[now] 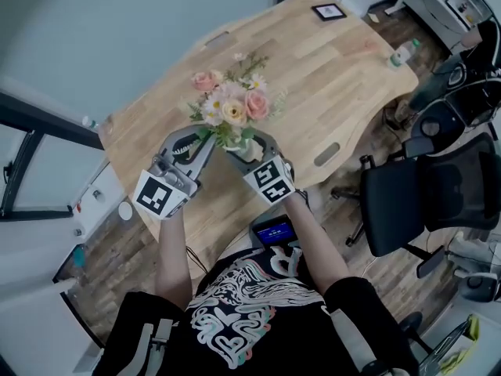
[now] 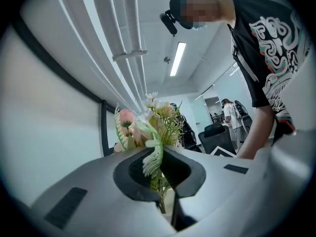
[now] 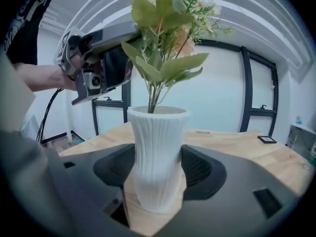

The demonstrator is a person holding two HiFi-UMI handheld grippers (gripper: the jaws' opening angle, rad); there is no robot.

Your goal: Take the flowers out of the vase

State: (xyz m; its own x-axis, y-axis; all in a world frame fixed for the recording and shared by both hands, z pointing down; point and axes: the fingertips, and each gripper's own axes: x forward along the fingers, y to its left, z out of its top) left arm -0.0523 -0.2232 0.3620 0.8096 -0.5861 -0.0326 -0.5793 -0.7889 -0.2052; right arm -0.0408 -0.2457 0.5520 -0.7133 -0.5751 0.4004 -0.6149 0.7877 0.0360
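A bouquet of pink, cream and white flowers (image 1: 231,104) stands above the near edge of the wooden table (image 1: 337,84). My left gripper (image 1: 208,141) is shut on the green stems (image 2: 161,197) just below the leaves, and the blooms (image 2: 148,122) rise beyond its jaws. My right gripper (image 3: 158,169) is shut on the white ribbed vase (image 3: 158,152), which rests on the table. The stems (image 3: 152,101) still reach down into the vase mouth. In the right gripper view, the left gripper (image 3: 101,58) shows at the upper left beside the foliage.
A small framed picture (image 1: 329,11) lies at the table's far end and a bottle (image 1: 403,52) near its right edge. Black office chairs (image 1: 423,194) stand to the right. A device with a blue screen (image 1: 274,232) sits at the person's chest.
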